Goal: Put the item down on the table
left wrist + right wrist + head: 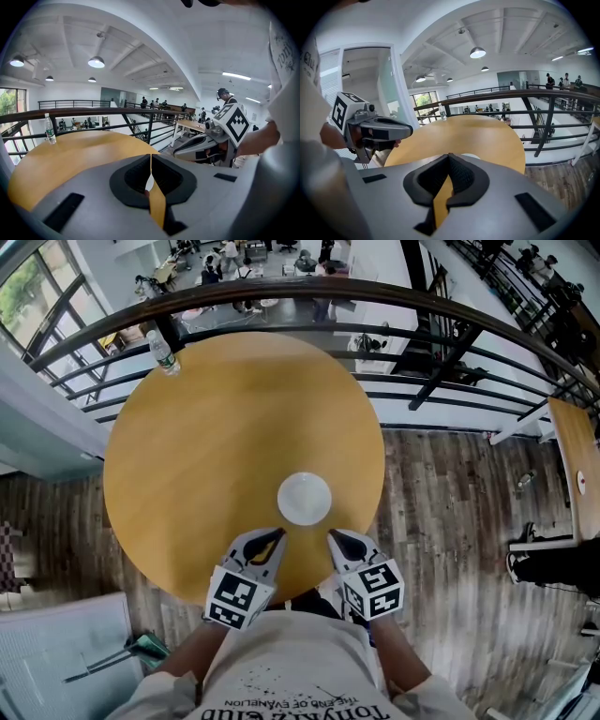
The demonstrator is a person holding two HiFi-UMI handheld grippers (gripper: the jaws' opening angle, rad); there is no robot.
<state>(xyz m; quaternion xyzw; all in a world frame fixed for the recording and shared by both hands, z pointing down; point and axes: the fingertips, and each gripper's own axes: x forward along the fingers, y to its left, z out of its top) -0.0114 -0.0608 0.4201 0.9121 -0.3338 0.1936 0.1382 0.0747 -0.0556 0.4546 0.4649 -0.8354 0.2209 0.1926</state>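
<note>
Two hand-held grippers hover over the near edge of a round wooden surface (216, 446) beside a balcony railing (450, 310). The left hand-held gripper (277, 536) has its jaws pressed together at the tips, with nothing between them. The right hand-held gripper (334, 538) is likewise fully closed and empty, its black pads (461, 176) meeting at the front. A white round item (304, 499) lies flat on the surface close to the near edge, just beyond the two jaw tips and midway between them, touched by neither. A clear plastic bottle (164, 352) stands upright at the far left edge, well apart from the item.
</note>
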